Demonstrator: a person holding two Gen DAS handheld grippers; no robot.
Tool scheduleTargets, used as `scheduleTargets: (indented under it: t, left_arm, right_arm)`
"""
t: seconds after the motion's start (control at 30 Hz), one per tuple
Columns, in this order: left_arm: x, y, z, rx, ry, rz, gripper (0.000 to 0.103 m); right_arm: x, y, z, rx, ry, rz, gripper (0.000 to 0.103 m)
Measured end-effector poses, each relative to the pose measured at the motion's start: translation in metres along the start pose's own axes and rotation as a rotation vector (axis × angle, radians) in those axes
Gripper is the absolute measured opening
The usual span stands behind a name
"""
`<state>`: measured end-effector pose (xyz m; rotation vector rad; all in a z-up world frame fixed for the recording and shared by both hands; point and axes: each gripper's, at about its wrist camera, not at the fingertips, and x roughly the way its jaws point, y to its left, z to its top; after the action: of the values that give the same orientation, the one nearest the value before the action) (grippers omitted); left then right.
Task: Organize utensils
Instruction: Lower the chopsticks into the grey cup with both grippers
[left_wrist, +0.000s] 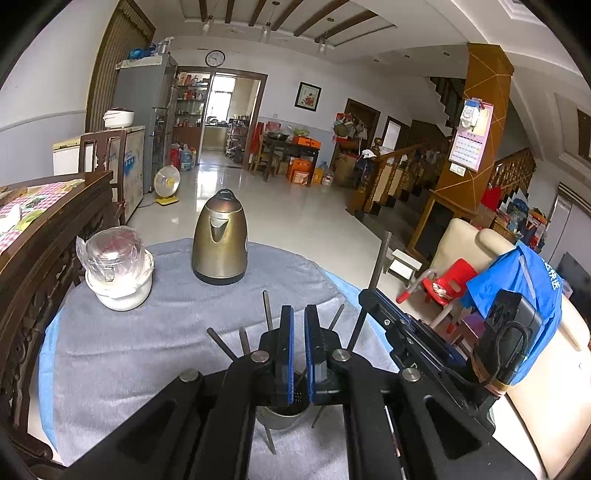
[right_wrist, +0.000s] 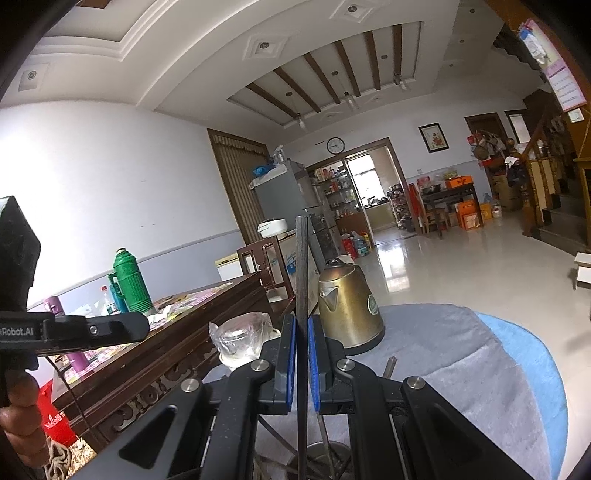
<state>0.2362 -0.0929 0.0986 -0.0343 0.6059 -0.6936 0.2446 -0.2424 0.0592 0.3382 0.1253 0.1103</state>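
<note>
Right hand-held gripper (right_wrist: 302, 325): clenched on one dark chopstick (right_wrist: 301, 266), stick upright between the blue pads, upper end well above the fingertips, lower part running down toward a metal holder (right_wrist: 325, 452) below the jaws. Left hand-held gripper (left_wrist: 299, 314): jaws closed together, nothing visible between the pads; poised directly over the holder (left_wrist: 282, 415), which stands on the grey-clothed counter (left_wrist: 147, 350). Further chopsticks (left_wrist: 266, 310) standing in the holder, splayed outward on both sides of the left fingers, tips just beside them; contact cannot be told. Right hand-held gripper also seen from the left wrist view, at right, its held stick rising above it. Behind, on the same counter: brass kettle (left_wrist: 220, 240) and a plastic-wrapped white pot (left_wrist: 118, 269), both well apart from the holder. A hand (right_wrist: 16, 417) on the left gripper's grip at the lower left edge of the right view.
</note>
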Motion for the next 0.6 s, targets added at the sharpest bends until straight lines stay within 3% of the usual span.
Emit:
scheduleTargets:
  t: [0.6]
  left_arm:
    - [-0.006, 0.023, -0.020, -0.053, 0.047, 0.010, 0.006]
  right_arm:
    - [-0.009, 0.002, -0.008, -0.016, -0.008, -0.018, 0.007]
